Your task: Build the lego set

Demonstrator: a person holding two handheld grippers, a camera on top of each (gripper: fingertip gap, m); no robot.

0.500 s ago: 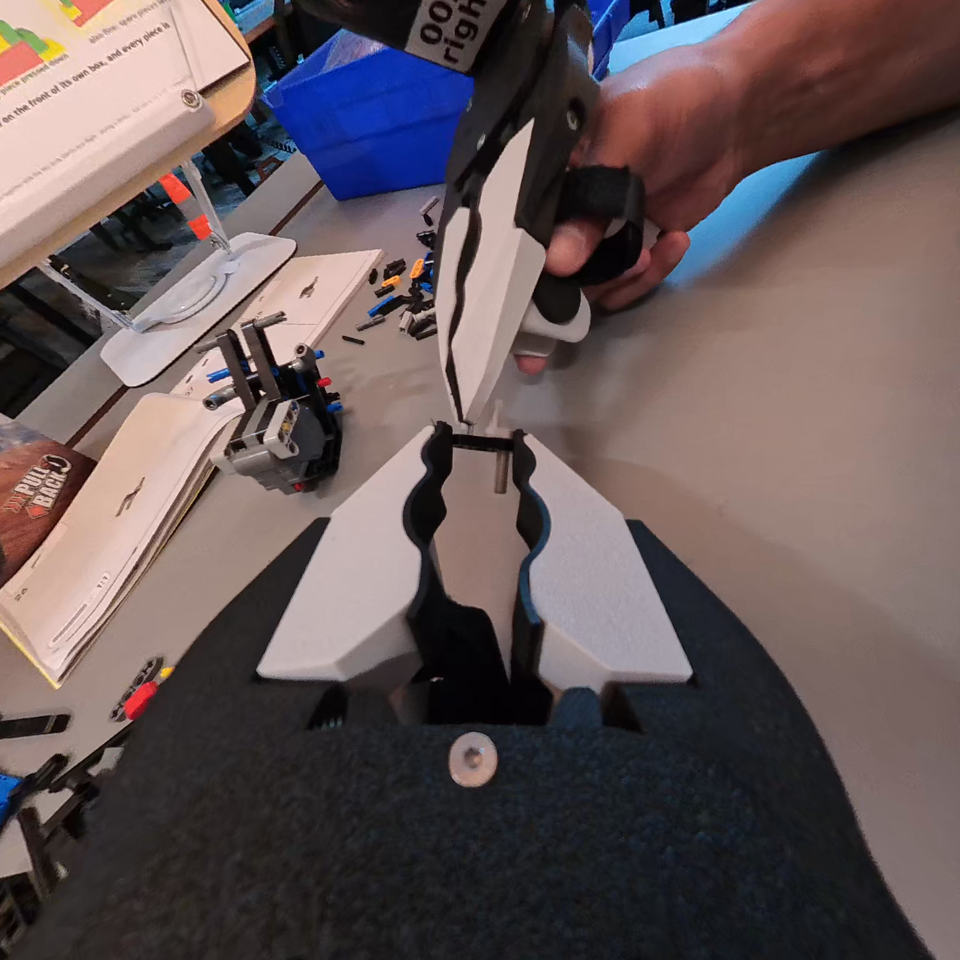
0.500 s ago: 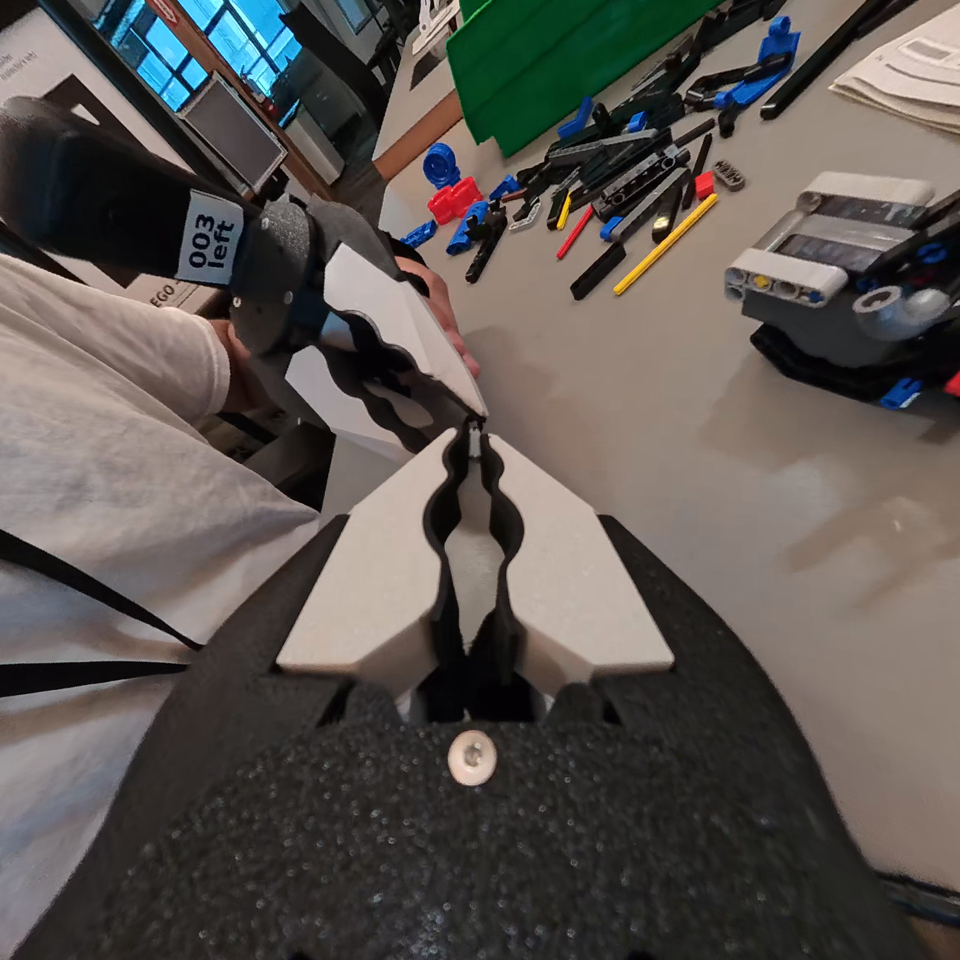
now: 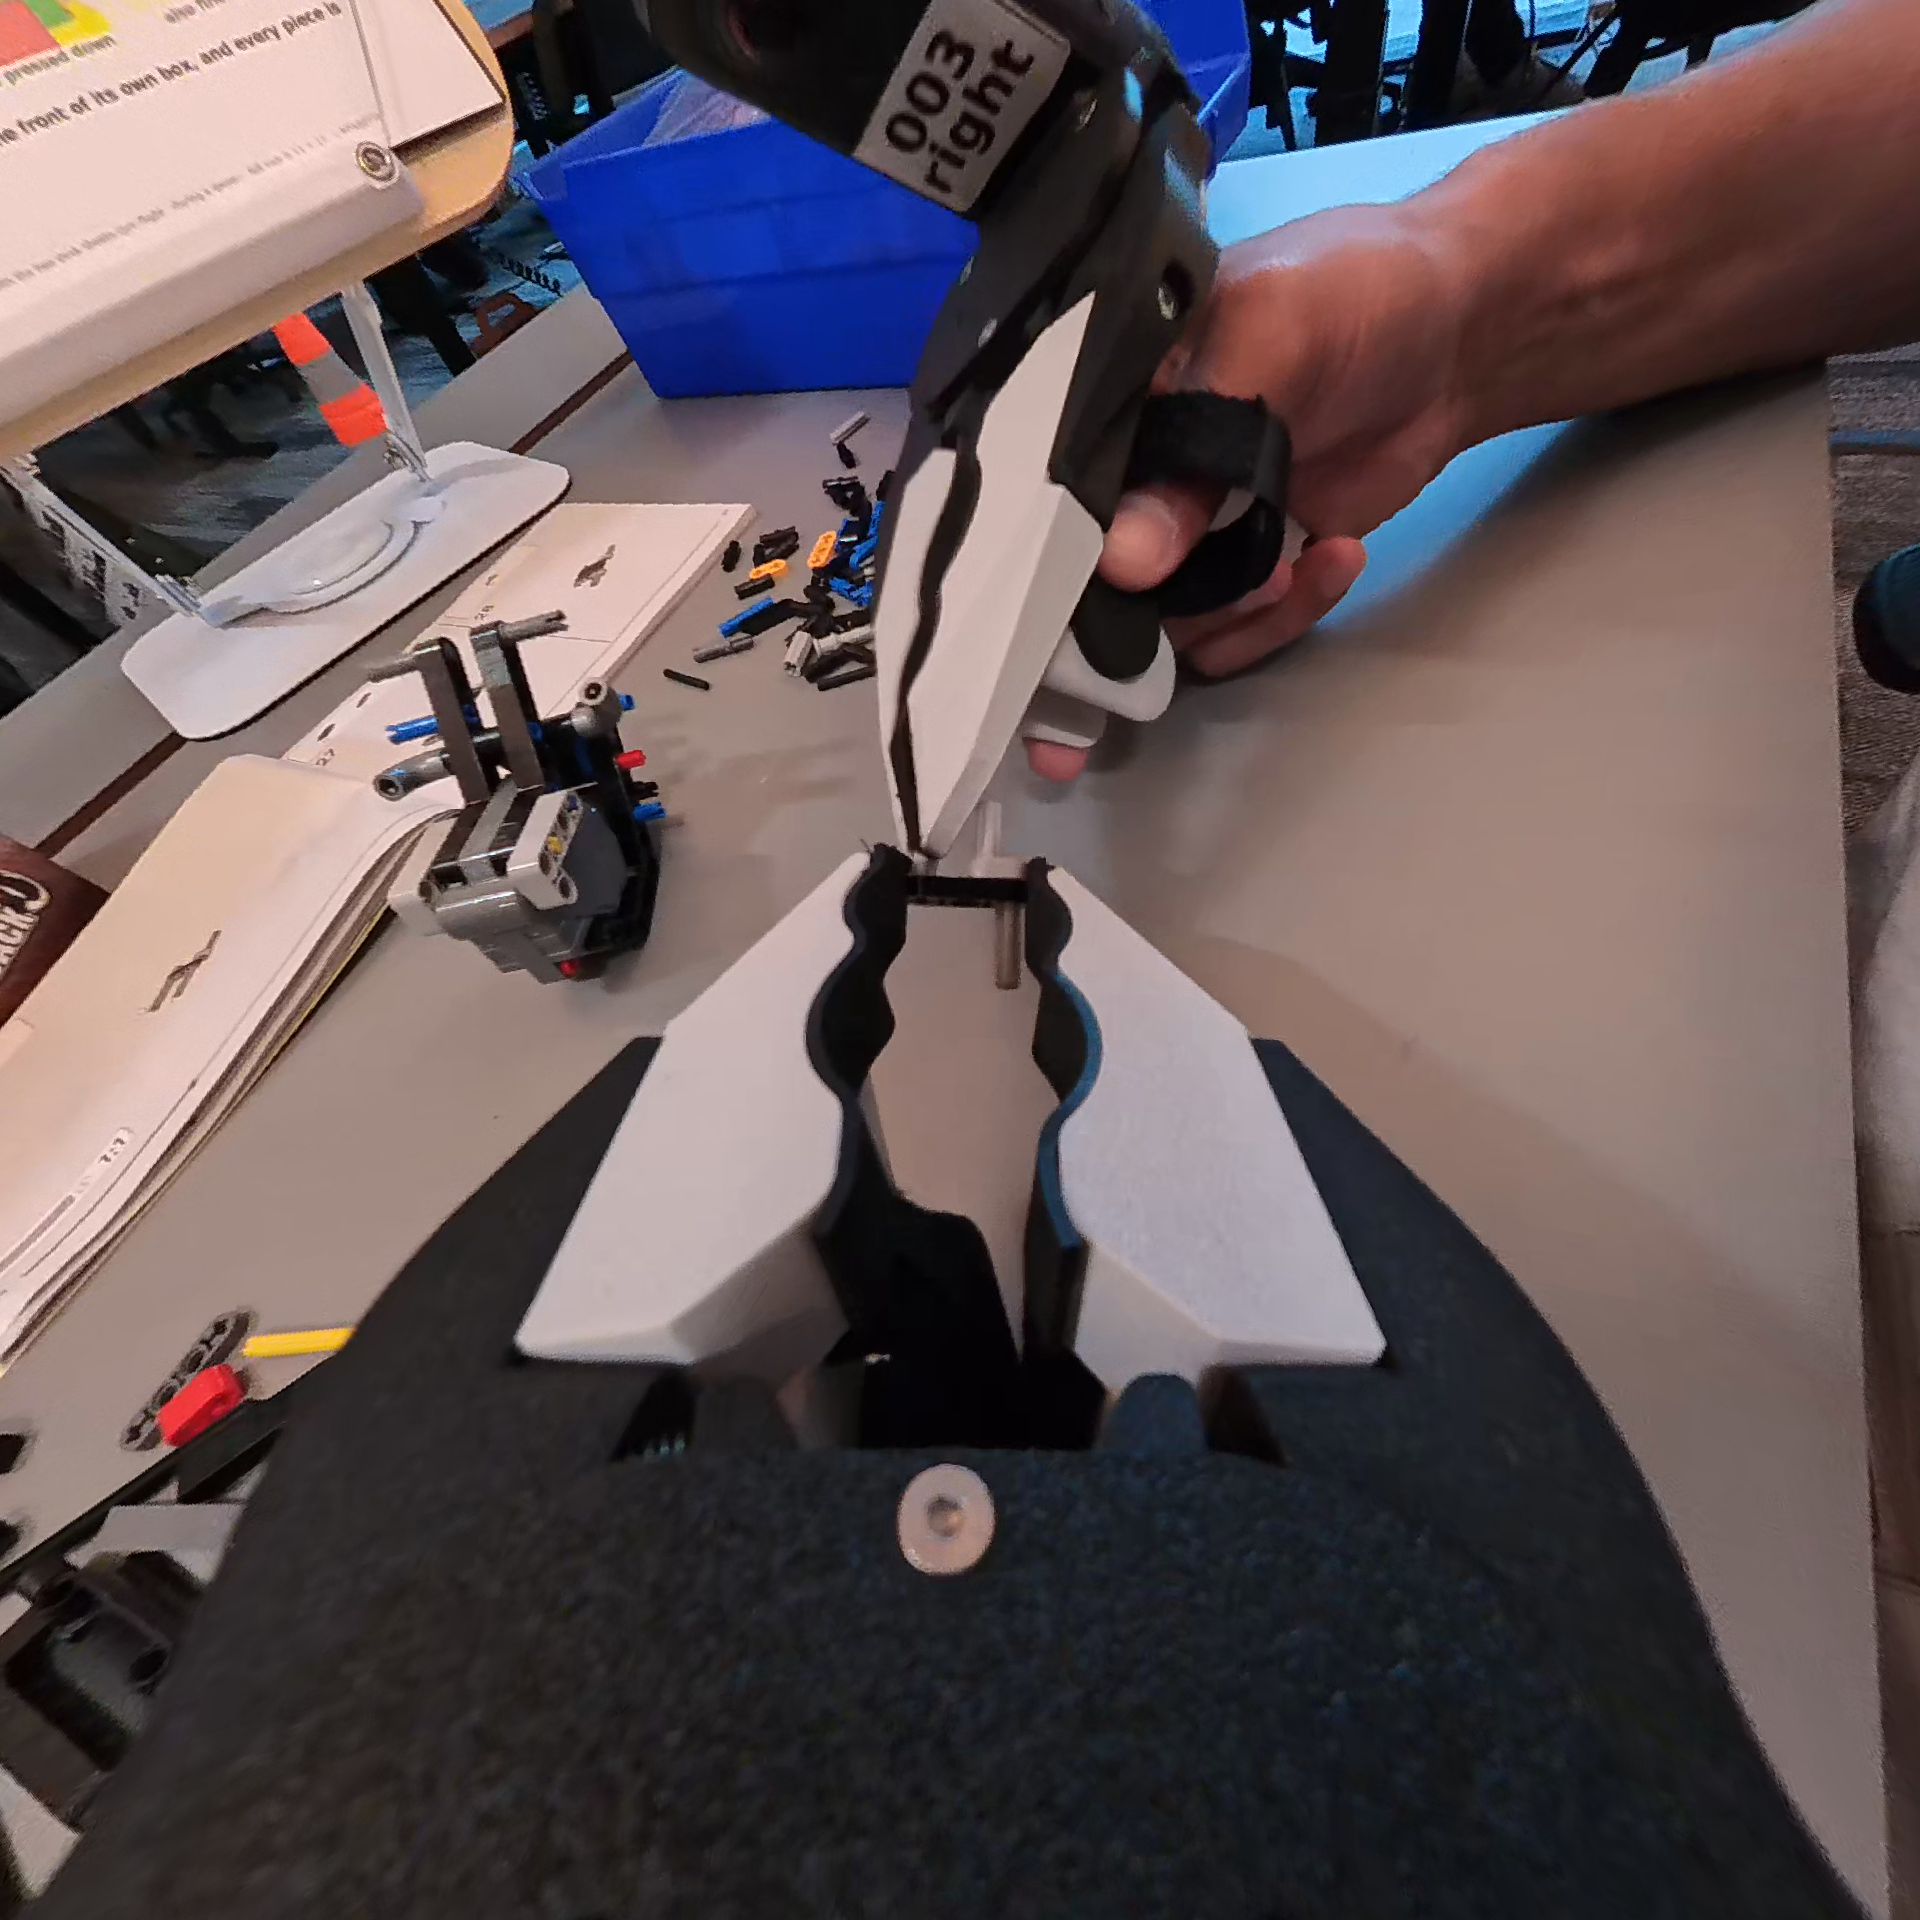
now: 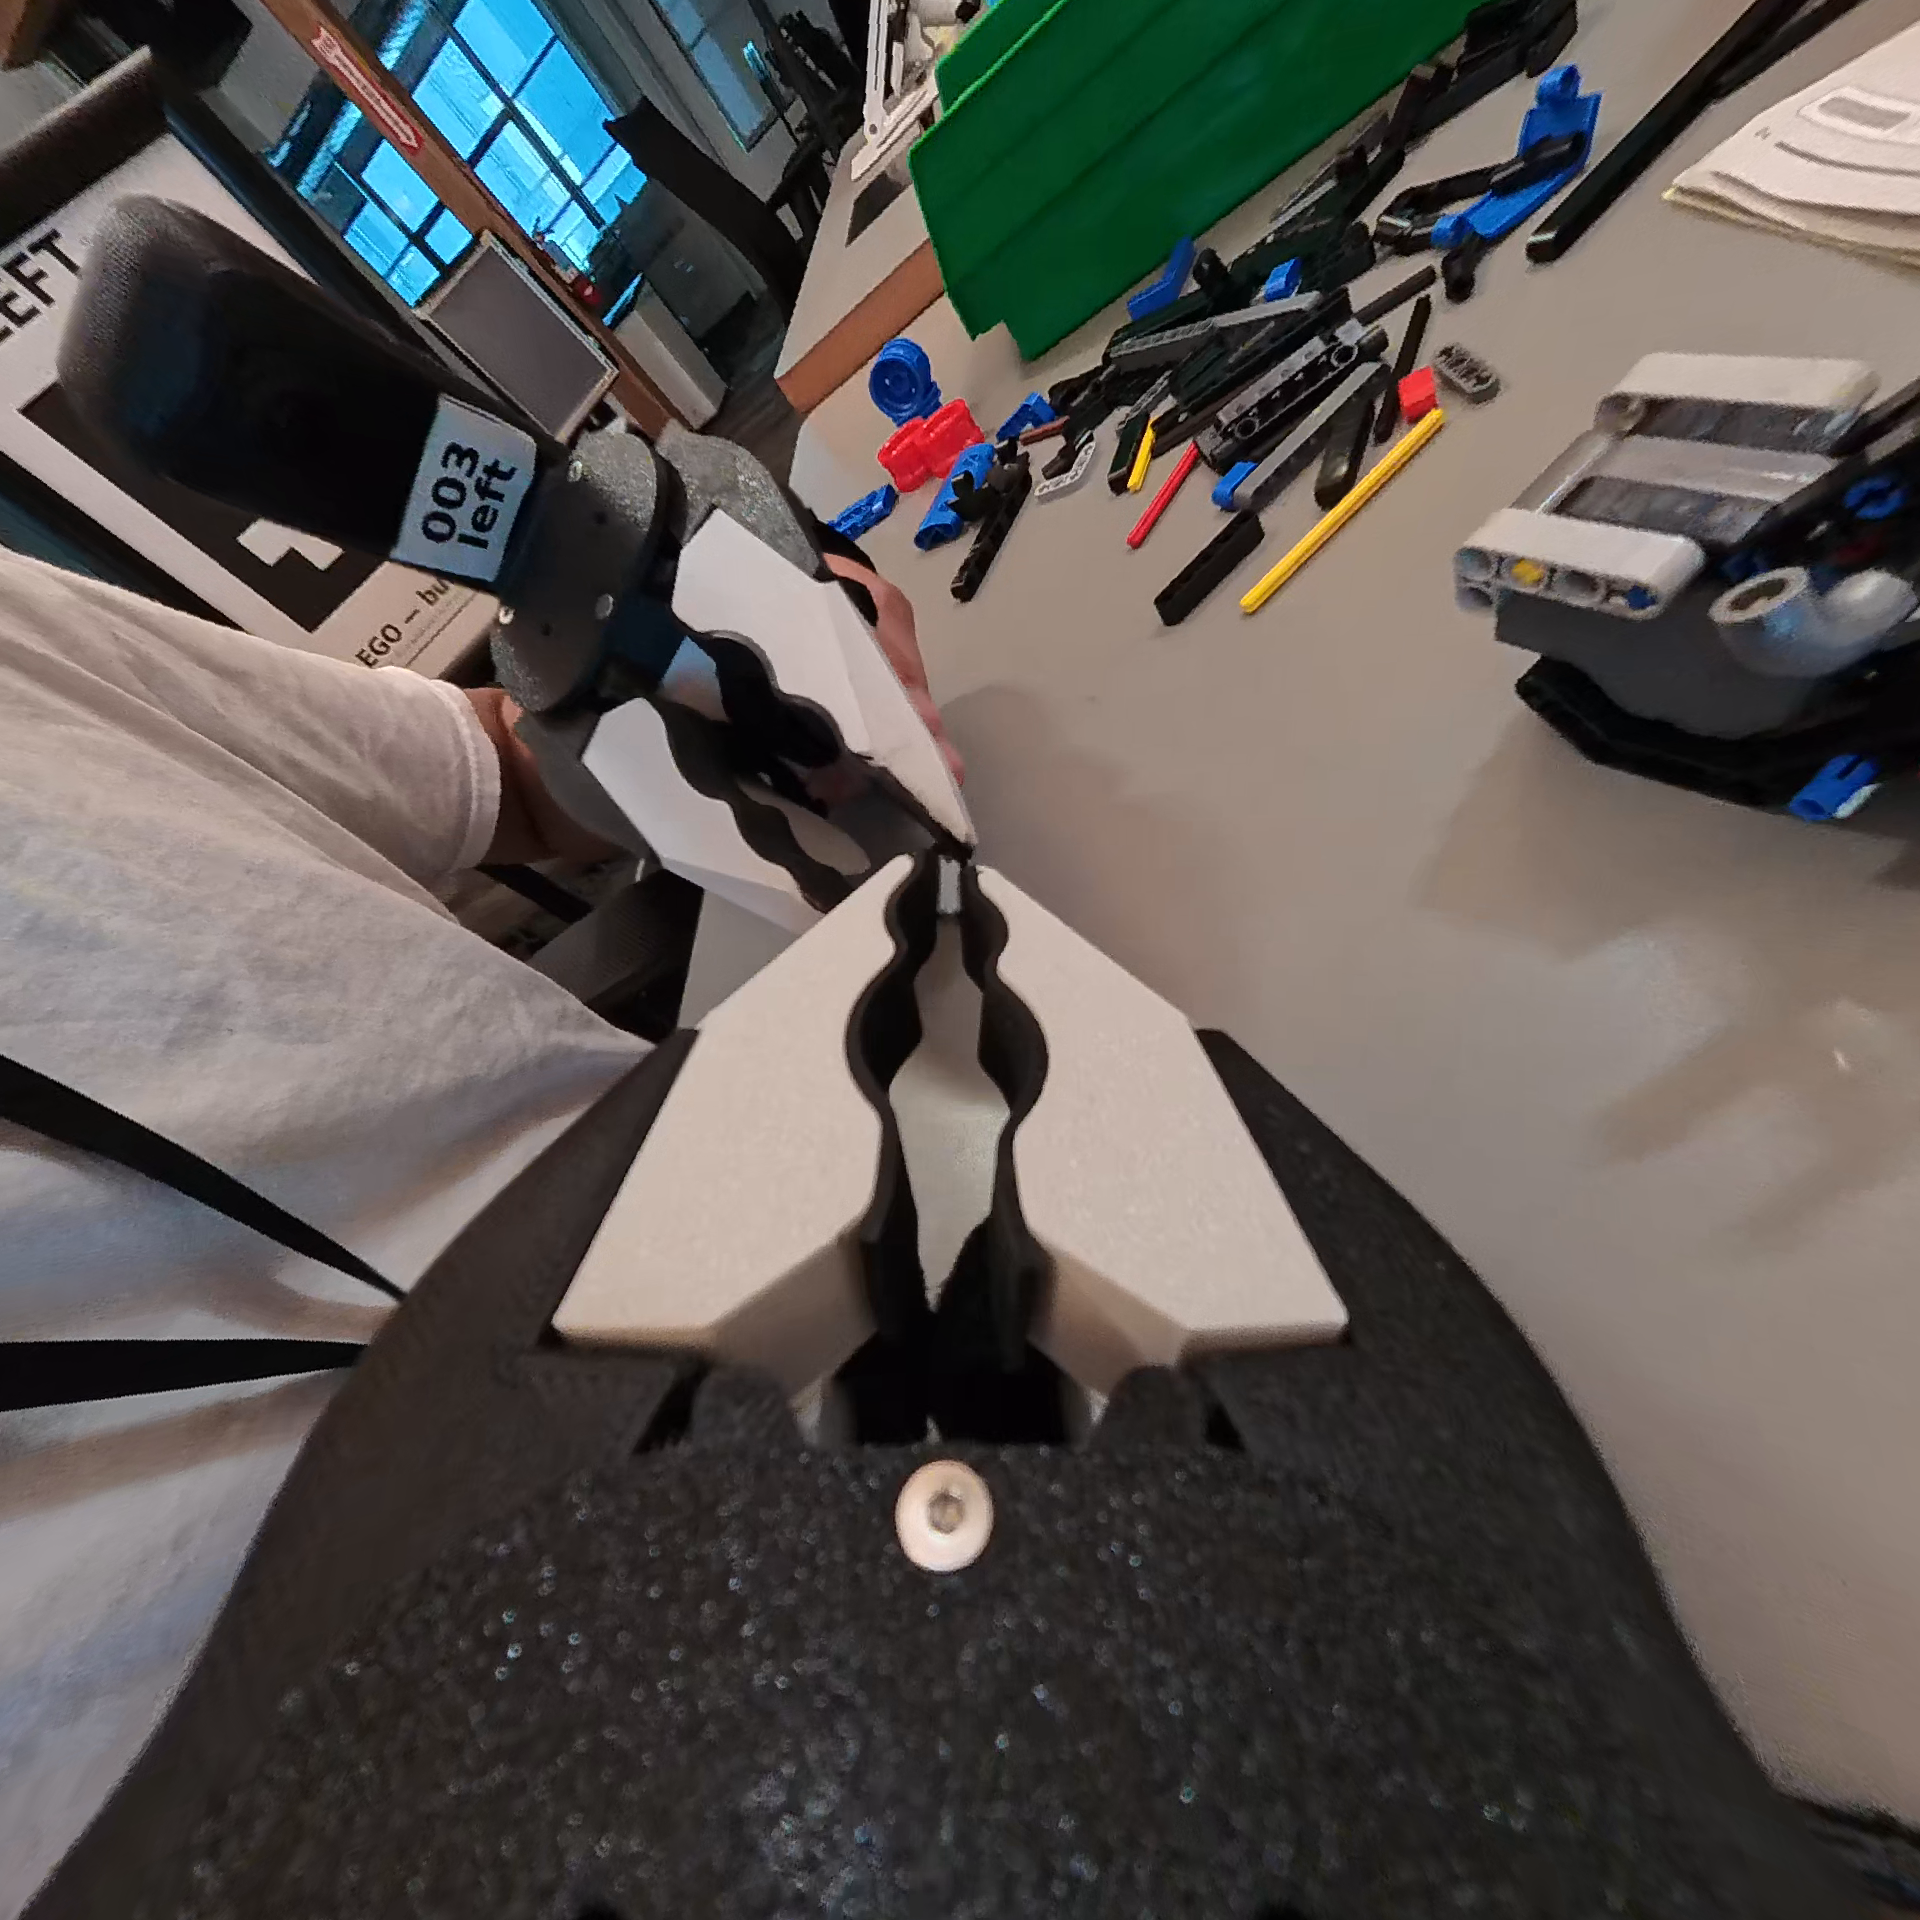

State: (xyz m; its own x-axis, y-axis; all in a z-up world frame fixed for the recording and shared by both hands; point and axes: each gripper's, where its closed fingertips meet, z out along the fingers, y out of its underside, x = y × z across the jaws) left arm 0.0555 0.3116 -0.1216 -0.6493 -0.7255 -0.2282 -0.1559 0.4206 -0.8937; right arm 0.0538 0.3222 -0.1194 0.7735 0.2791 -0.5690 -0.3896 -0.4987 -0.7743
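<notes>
1. The left gripper (image 3: 961,883) clamps a thin black axle (image 3: 961,889) crosswise between its tips — a short grey pin (image 3: 1006,948) hangs from the axle near the right finger.
2. The right gripper (image 3: 920,847), held in a hand (image 3: 1278,416), points down from above with its fingers pressed together, tips meeting the axle's left end.
3. A partly built grey, black and blue model (image 3: 530,821) stands on the grey table (image 3: 1455,935), to the left.
4. Open instruction booklets (image 3: 156,997) lie beside the model — loose small pieces (image 3: 810,592) and a blue bin (image 3: 748,260) sit behind.
</notes>
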